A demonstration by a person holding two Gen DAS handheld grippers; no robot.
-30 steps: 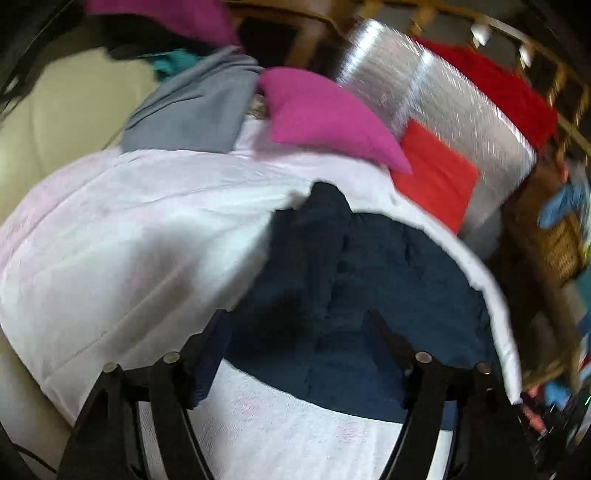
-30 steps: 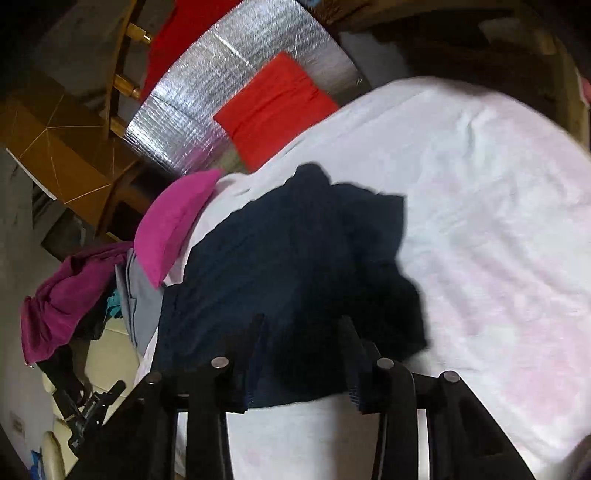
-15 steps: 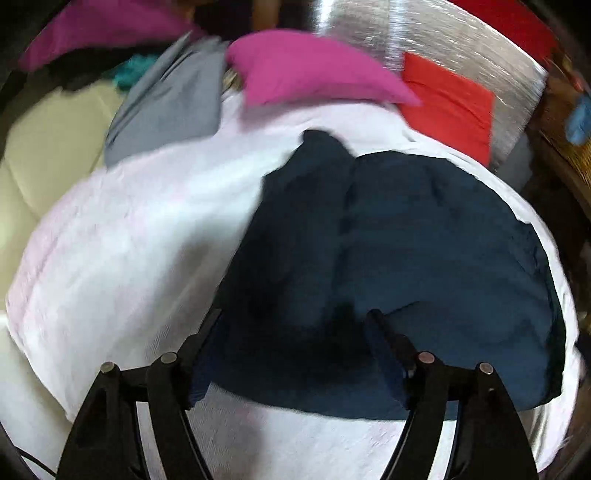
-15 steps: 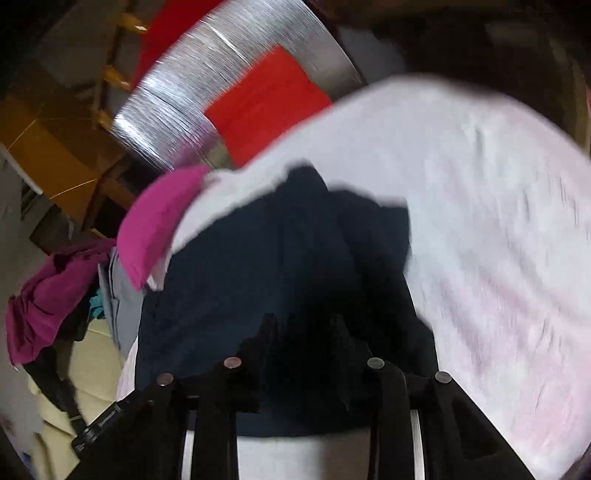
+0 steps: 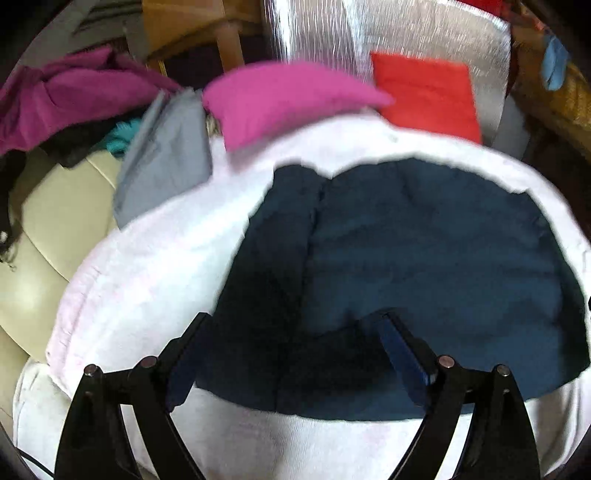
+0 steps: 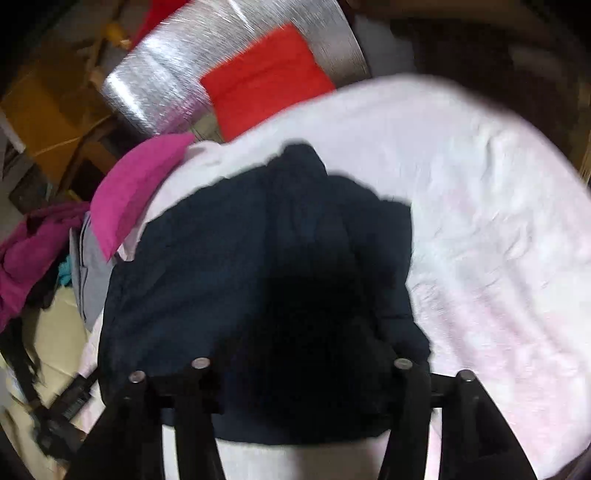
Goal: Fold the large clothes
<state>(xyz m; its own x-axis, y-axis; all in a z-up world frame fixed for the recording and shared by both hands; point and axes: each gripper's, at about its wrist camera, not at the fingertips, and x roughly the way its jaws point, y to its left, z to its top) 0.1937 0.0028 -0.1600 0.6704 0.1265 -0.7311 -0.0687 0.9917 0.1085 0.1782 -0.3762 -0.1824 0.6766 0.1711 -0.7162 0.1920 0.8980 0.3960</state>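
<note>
A dark navy garment (image 5: 424,258) lies spread on a white-pink padded surface (image 5: 147,266). My left gripper (image 5: 295,325) is open just above its near edge, fingers wide apart with nothing between them. In the right wrist view the same garment (image 6: 240,266) looks bunched with a fold running up to a peak. My right gripper (image 6: 303,354) hovers low over its near part. Its fingertips are lost against the dark cloth, so I cannot tell whether it is open or holds the cloth.
A magenta folded cloth (image 5: 288,96), a grey garment (image 5: 166,155) and a purple heap (image 5: 66,96) lie at the far left. A red cloth (image 5: 428,96) rests on a silver foil mat (image 5: 406,33). A cream couch (image 5: 44,229) is at left.
Both grippers moved forward over the navy garment, which now fills more of each view. The right gripper's fingers appear wider apart than one second ago.
</note>
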